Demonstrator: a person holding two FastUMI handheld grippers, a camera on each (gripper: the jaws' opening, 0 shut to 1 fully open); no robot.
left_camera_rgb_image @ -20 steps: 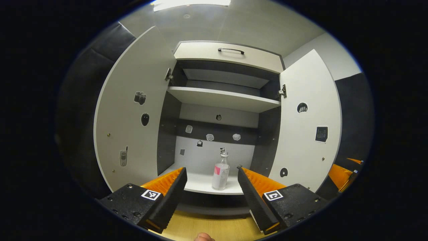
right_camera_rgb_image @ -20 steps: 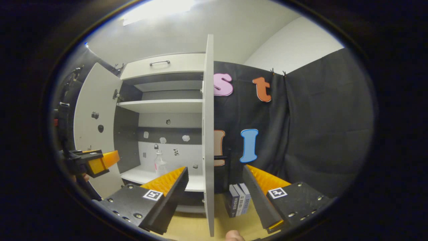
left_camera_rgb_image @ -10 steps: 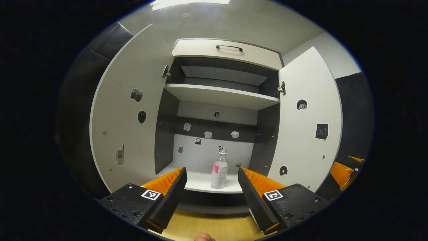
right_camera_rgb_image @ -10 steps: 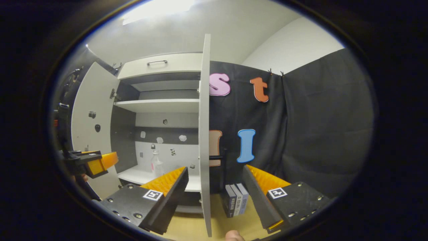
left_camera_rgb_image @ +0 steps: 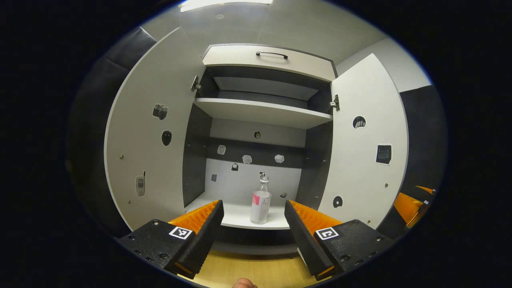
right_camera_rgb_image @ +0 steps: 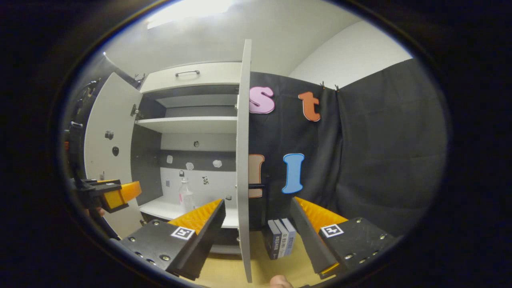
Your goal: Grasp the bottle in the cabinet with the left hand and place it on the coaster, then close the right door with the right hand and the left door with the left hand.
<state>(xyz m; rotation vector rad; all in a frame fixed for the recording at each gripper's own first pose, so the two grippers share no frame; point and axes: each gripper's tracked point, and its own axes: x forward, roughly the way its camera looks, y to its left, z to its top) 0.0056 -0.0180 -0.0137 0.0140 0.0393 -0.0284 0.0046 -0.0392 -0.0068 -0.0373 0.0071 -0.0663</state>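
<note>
A clear bottle with a pink-and-white label stands upright on the white bottom shelf of the open cabinet. In the left gripper view my left gripper is open, held short of the shelf with the bottle framed between its fingers. Both doors stand wide: left door, right door. In the right gripper view my right gripper is open, and the right door's edge runs between its fingers, farther off. The bottle and the left gripper show at the left there.
An upper shelf and a top drawer with a dark handle sit above the bottle. Several books stand on the wooden tabletop right of the door. The right gripper shows at the far right of the left gripper view.
Both grippers have drifted slightly; the bottle sits a little higher and more centred between my left fingers. The door edge has shifted a little left in the right gripper view. Both stay open.
</note>
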